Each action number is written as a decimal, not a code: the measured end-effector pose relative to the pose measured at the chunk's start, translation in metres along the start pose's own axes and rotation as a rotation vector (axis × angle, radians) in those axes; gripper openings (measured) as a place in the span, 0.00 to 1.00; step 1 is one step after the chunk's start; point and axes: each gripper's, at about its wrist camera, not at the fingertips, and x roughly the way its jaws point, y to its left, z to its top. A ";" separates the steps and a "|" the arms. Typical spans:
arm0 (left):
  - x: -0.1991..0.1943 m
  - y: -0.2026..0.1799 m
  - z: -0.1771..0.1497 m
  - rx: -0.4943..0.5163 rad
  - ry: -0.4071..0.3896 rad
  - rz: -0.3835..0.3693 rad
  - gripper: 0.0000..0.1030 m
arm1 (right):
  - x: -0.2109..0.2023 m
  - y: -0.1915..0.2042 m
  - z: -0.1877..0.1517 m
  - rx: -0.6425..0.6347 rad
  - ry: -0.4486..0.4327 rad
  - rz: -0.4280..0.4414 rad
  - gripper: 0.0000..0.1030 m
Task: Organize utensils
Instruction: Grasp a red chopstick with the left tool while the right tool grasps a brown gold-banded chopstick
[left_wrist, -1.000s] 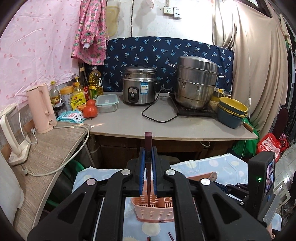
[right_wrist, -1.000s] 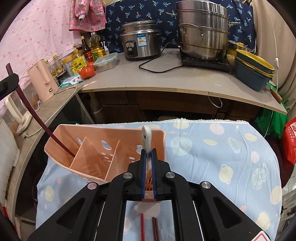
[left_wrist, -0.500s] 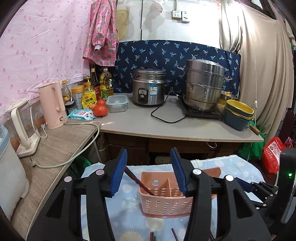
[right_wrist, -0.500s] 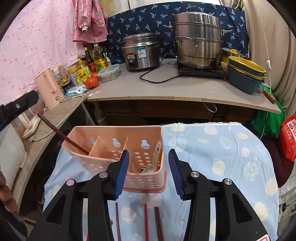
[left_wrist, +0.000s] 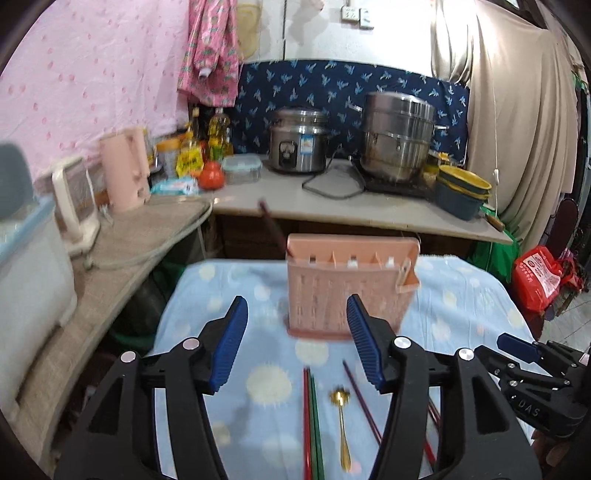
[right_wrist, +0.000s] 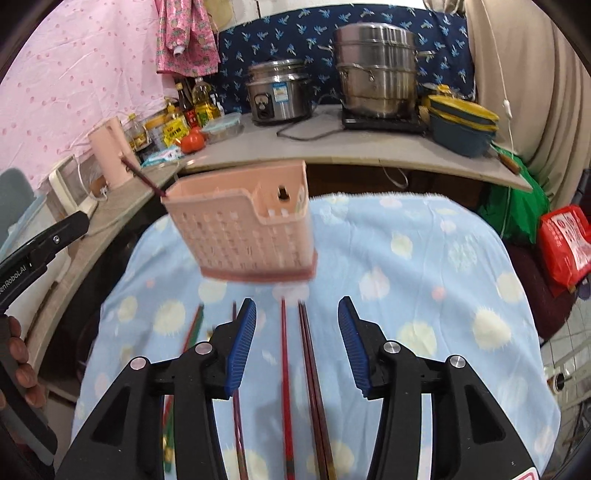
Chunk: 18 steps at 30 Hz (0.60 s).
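Note:
A pink slotted utensil basket (left_wrist: 351, 291) stands on the blue spotted cloth (left_wrist: 236, 325); it also shows in the right wrist view (right_wrist: 247, 236). A dark red chopstick (left_wrist: 271, 225) sticks out of its left compartment, also visible from the right (right_wrist: 142, 177). My left gripper (left_wrist: 295, 339) is open and empty, in front of the basket. My right gripper (right_wrist: 293, 343) is open and empty, above loose chopsticks (right_wrist: 306, 354). A red and a green chopstick (left_wrist: 310, 413), a gold spoon (left_wrist: 341, 424) and another dark chopstick (left_wrist: 360, 402) lie on the cloth.
Behind the table is a counter (left_wrist: 369, 210) with a rice cooker (left_wrist: 299, 144), a steel steamer pot (left_wrist: 397, 136), stacked bowls (left_wrist: 461, 192), bottles and a tomato (left_wrist: 212, 175). A pink kettle (left_wrist: 125, 170) stands on the left worktop. The right gripper shows at the left view's edge (left_wrist: 535, 373).
Both grippers let go of their utensils into the basket, opened, and have pulled back toward me and lower. The loose chopsticks and spoon on the cloth have come into view.

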 end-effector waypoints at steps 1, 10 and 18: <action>-0.002 0.003 -0.011 -0.010 0.018 -0.001 0.52 | -0.002 -0.002 -0.010 0.000 0.012 -0.006 0.44; -0.006 0.018 -0.104 -0.055 0.176 0.012 0.51 | -0.002 -0.014 -0.100 -0.009 0.135 -0.076 0.43; -0.007 0.017 -0.163 -0.026 0.278 0.018 0.51 | 0.001 -0.027 -0.142 0.030 0.190 -0.092 0.41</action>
